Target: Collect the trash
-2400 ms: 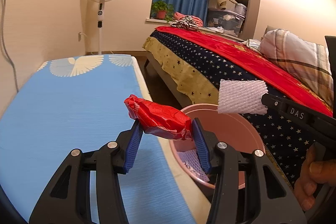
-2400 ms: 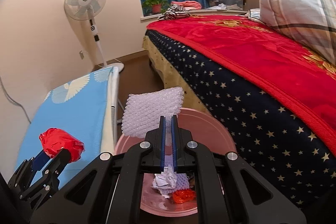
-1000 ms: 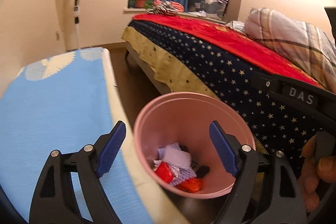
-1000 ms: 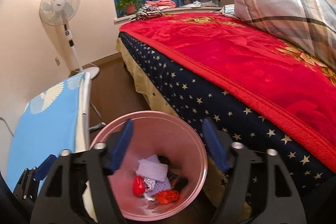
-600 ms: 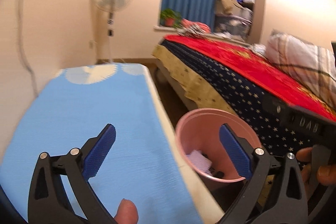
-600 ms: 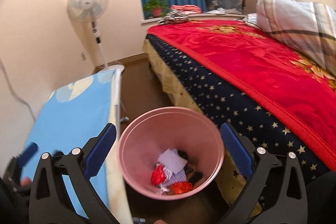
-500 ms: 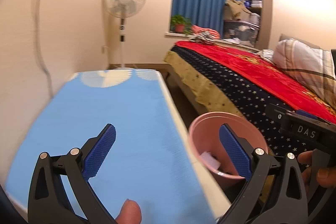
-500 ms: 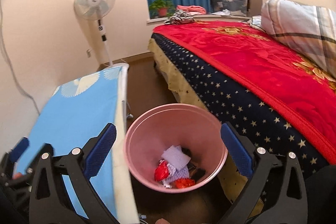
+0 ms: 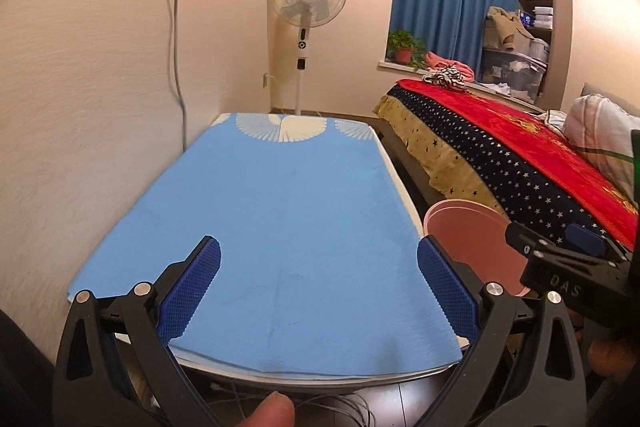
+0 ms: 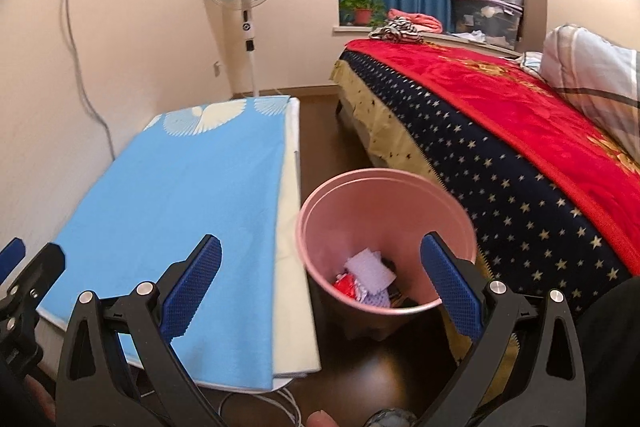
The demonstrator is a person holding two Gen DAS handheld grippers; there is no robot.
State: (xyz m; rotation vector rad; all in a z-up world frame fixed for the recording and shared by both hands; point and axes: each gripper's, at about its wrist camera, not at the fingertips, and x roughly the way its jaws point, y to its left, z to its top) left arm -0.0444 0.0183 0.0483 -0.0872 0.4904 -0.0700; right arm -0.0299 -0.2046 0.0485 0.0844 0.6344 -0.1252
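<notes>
The left gripper is held with its blue-padded jaws spread wide, nothing between them, above the near end of a table covered by a light blue cloth. The cloth's long axis runs away from the camera toward a standing fan against the far wall, and a white fan-shaped pattern is printed along its far end.

The right gripper is likewise held wide apart and empty. Through its jaws the pink trash bin is seen, standing upright on the dark floor with its round mouth facing up, set between the table's edge and the bed. The bin stands just beside the table; whether it touches the bed's starred cover cannot be told.

The collected trash lies at the bottom of the bin: a pale, net-like foam piece on top, lying roughly flat, with a red wrapper against its left side (its own direction cannot be made out) and something dark to the right.

In the left wrist view only the bin's rim and inner wall are seen, partly hidden behind the right gripper's black body. A fingertip shows at the bottom edge of that view.
</notes>
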